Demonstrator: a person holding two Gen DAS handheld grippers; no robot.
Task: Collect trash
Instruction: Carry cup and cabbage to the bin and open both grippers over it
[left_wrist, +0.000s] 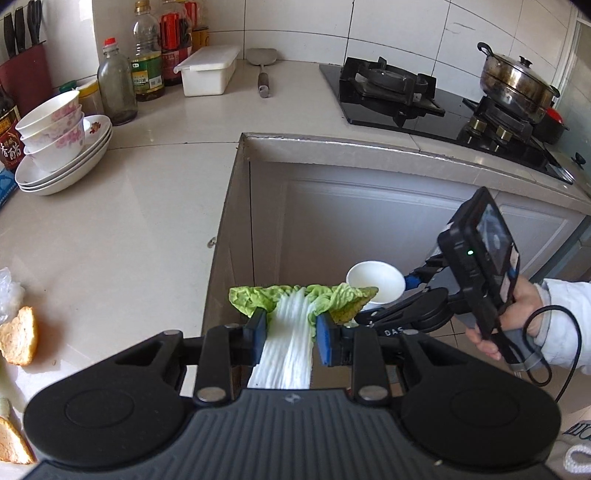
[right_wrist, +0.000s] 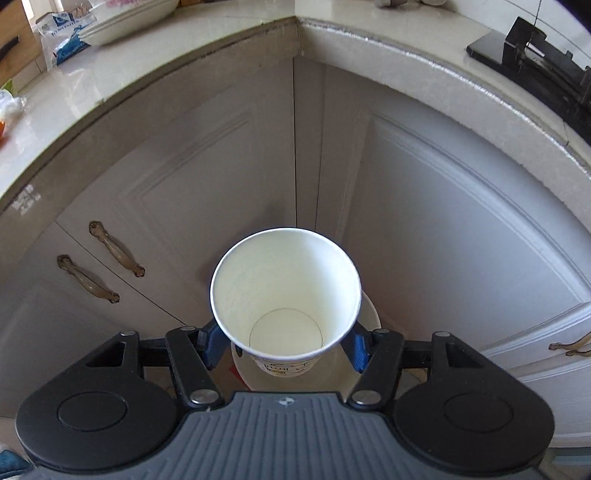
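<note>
Your left gripper (left_wrist: 291, 339) fingers pinch the cabbage leaf (left_wrist: 295, 314) just off the worktop (left_wrist: 122, 221) corner; its limp top could tear or slip. Right gripper (right_wrist: 283, 345) fingers squeeze the paper cup (right_wrist: 286, 291) beside the leaf; it may crush.

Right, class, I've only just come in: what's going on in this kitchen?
A person is clearing rubbish with a handheld gripper in each hand. The left gripper is shut on a cabbage leaf, held out past the counter edge. The right gripper is shut on an empty paper cup, held in front of the cabinet doors. Pieces of bread lie on the counter. No bin can be made out for certain.
</note>
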